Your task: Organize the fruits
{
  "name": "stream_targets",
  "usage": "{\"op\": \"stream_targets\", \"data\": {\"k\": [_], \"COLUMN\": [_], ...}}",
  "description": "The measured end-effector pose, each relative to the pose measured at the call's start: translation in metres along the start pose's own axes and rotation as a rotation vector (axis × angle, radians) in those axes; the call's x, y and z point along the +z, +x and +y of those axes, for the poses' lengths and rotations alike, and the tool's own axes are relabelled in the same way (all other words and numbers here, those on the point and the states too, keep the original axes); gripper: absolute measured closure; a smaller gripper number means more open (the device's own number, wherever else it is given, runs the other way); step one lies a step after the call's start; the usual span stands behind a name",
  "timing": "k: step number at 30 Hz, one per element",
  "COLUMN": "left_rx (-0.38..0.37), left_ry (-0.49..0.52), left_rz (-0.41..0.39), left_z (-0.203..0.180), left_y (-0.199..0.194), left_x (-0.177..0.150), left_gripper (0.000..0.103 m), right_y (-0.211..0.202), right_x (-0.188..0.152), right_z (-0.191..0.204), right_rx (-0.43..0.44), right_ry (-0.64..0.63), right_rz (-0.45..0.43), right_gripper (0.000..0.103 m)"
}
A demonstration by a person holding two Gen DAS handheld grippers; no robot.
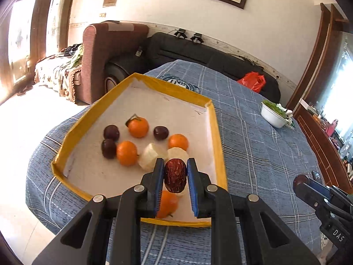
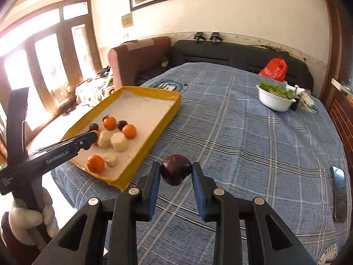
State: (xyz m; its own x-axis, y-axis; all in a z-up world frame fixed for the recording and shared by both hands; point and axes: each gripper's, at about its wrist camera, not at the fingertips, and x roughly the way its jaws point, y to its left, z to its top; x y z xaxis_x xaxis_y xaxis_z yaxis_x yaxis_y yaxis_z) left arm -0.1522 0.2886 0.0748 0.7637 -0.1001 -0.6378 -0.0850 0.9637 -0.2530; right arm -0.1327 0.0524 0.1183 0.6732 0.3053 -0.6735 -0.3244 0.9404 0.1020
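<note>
Now the left gripper (image 1: 175,175) pinches a wrinkly dark red date (image 1: 175,175) between its blue pads, up in the air over the near end of the yellow-edged flat cardboard tray (image 1: 217,132). Just past the gripper, small round oranges (image 1: 138,127), dark purple plums (image 1: 161,133) and pale peeled banana chunks (image 1: 149,159) lie on the tray floor. One more orange sits right under the gripper. The right gripper (image 2: 176,173) pinches a round dark purple plum (image 2: 175,172) above the blue checked cloth on the table (image 2: 253,137), to the right of the tray. Far ahead to its right stands a white bowl of green leaves (image 2: 274,98).
</note>
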Motion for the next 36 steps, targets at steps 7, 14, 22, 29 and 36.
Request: {"op": "stream_targets", "data": {"k": [7,14,22,29,36], "left_rx": [0.064,0.075,0.060,0.056,0.067], "left_ry": [-0.111,-0.129,-0.131,-0.135,-0.155], "left_rz": [0.000,0.013,0.044,0.028,0.028], "left_z": [0.059,0.082,0.088,0.085,0.082], "left_y": [0.007,0.017,0.033,0.030,0.024], "left_x": [0.010,0.017,0.021,0.023,0.022], "left_gripper": [0.083,0.083,0.079,0.035,0.032], "right_y": [0.034,0.088,0.141,0.140,0.119], "right_x": [0.014,0.034,0.048,0.054,0.057], "right_z": [0.042,0.076,0.084,0.081,0.064], "right_rx": [0.079,0.101,0.054,0.039,0.027], "right_ry": [-0.064,-0.123,-0.135,-0.119,-0.079], "right_rz": [0.059,0.129,0.190,0.157,0.100], "right_gripper": [0.071,0.071,0.070,0.056,0.051]}}
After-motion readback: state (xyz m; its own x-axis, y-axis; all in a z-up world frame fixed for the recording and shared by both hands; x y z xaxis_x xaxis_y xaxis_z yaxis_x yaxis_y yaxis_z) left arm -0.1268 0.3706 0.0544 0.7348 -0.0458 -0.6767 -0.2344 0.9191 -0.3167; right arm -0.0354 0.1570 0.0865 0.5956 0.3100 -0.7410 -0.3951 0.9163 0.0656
